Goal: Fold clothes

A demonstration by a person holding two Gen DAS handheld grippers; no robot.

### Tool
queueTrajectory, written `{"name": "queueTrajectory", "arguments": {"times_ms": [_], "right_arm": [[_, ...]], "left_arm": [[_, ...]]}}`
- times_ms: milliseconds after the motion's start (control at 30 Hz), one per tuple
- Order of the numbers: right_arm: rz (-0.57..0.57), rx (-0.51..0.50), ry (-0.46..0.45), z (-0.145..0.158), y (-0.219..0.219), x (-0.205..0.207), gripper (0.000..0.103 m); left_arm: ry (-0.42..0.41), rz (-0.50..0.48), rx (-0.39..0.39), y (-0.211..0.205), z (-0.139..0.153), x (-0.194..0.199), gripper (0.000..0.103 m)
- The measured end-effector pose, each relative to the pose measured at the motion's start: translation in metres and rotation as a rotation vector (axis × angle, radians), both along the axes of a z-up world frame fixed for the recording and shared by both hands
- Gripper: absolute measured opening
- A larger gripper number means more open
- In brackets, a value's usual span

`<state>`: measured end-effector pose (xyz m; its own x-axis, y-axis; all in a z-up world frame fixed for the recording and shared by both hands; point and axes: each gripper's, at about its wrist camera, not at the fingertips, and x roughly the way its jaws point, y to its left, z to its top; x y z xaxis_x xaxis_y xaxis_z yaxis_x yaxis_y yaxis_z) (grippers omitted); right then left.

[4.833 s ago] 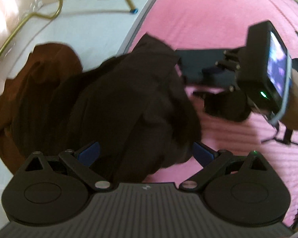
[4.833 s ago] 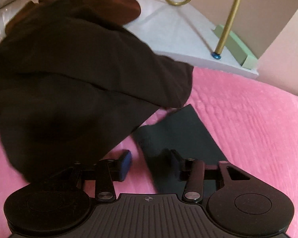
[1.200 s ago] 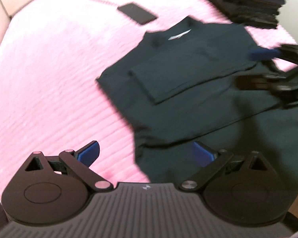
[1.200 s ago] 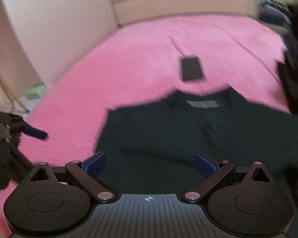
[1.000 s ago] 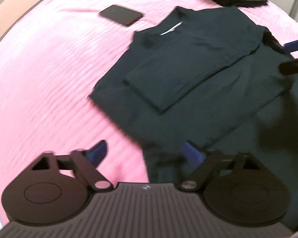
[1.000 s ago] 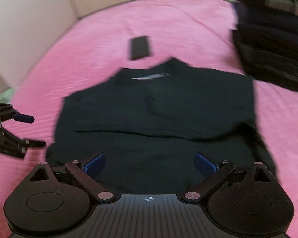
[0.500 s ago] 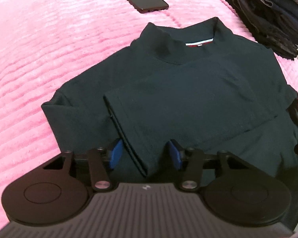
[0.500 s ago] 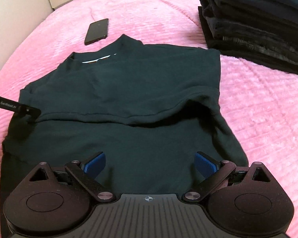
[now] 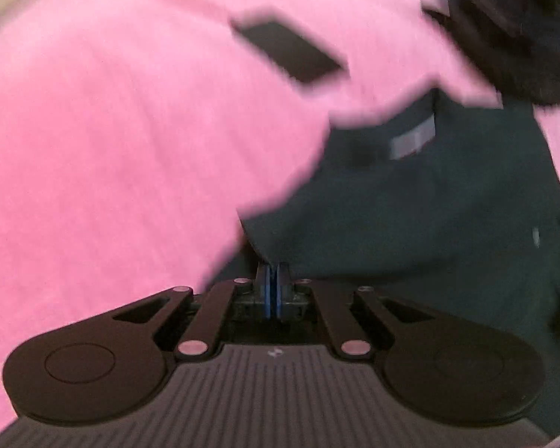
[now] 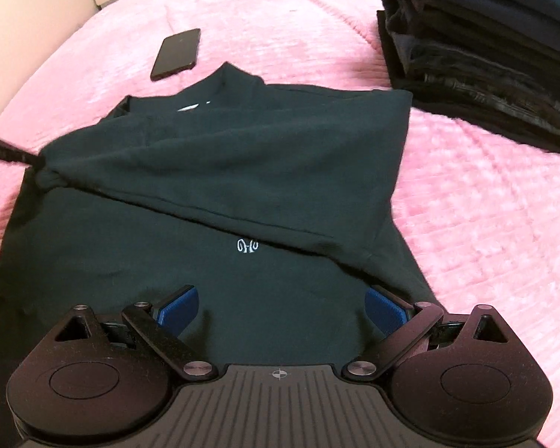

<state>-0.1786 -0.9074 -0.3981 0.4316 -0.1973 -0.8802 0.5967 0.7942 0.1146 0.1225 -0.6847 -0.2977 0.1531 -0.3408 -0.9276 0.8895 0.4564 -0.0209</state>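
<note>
One dark shirt (image 10: pixel 220 194), one phone (image 10: pixel 176 53), one clothes stack (image 10: pixel 481 48)

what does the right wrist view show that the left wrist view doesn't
Only the right wrist view shows the small embroidered logo, the open right gripper over the shirt's lower part, and the sleeve bunched where the left gripper pulls it.

Only the left wrist view shows the left gripper from behind, shut on the dark green shirt, with the fabric edge pinched between its pads.

Both show the shirt, the phone, the stack of folded clothes and the pink bedspread.
</note>
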Motion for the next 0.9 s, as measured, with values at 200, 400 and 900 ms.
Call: {"name": "queueTrajectory", "arguments": {"times_ms": [200, 400, 900], "right_arm": [[-0.005, -0.063, 0.057, -0.003, -0.005, 0.005, 0.098], [0.036, -0.193, 0.188, -0.014, -0.025, 0.018, 0.098], [-0.107, -0.158, 0.242, -0.021, -0.06, -0.021, 0.098]], "left_arm": [[0.04, 0.061, -0.016, 0.011, -0.004, 0.007, 0.032], [0.07, 0.111, -0.08, -0.012, -0.005, 0.025, 0.033], [-0.086, 0.05, -0.046, -0.027, -0.001, 0.03, 0.03]]}}
